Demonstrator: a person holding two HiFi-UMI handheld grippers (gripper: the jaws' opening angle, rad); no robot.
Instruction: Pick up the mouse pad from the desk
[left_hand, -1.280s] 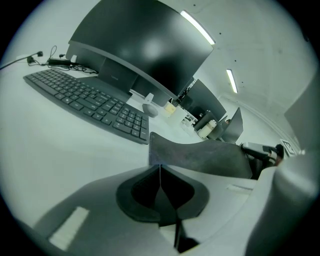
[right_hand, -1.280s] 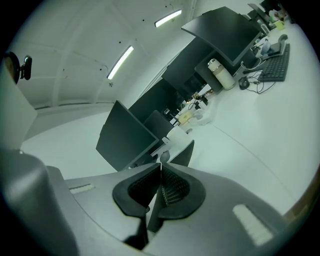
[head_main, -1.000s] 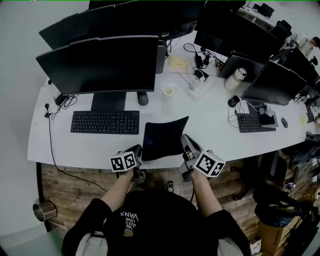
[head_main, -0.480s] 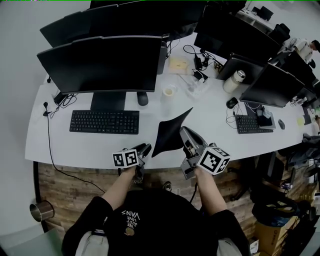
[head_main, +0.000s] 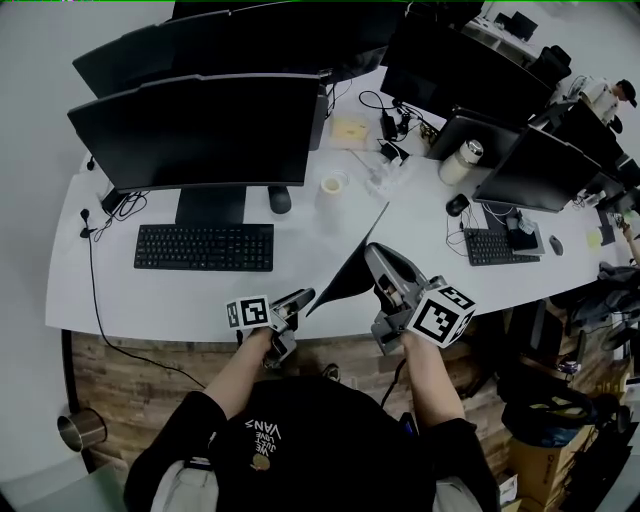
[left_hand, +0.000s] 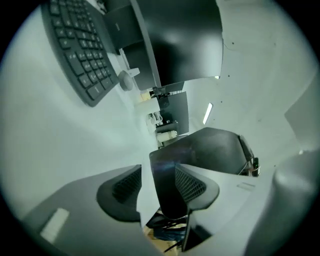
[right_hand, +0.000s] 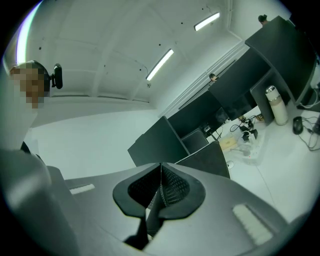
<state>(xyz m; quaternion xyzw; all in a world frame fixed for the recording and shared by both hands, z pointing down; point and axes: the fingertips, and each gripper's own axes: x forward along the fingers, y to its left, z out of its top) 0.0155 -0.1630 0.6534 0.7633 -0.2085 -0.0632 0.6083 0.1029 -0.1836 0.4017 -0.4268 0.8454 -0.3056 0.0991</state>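
The black mouse pad (head_main: 352, 268) hangs clear of the white desk (head_main: 150, 295), tilted up so I see it nearly edge-on. My right gripper (head_main: 378, 262) is shut on its near right edge. In the right gripper view the pad (right_hand: 205, 160) runs forward from the closed jaws (right_hand: 160, 192). My left gripper (head_main: 303, 298) is at the pad's lower left corner. Its jaws have just been opening. In the left gripper view the pad (left_hand: 167, 172) stands between the spread jaws (left_hand: 159, 186), with a gap at the left finger (left_hand: 125, 186).
A black keyboard (head_main: 205, 247) and a large monitor (head_main: 195, 125) stand to the left. A dark mouse (head_main: 278, 198), a paper cup (head_main: 332, 187) and cables lie behind the pad. A steel bottle (head_main: 458, 160), more monitors and a second keyboard (head_main: 495, 245) are at the right.
The right gripper rose with the pad, which swung from lying flat to standing nearly edge-on. The left gripper let go of the pad's corner, opened and shifted right.
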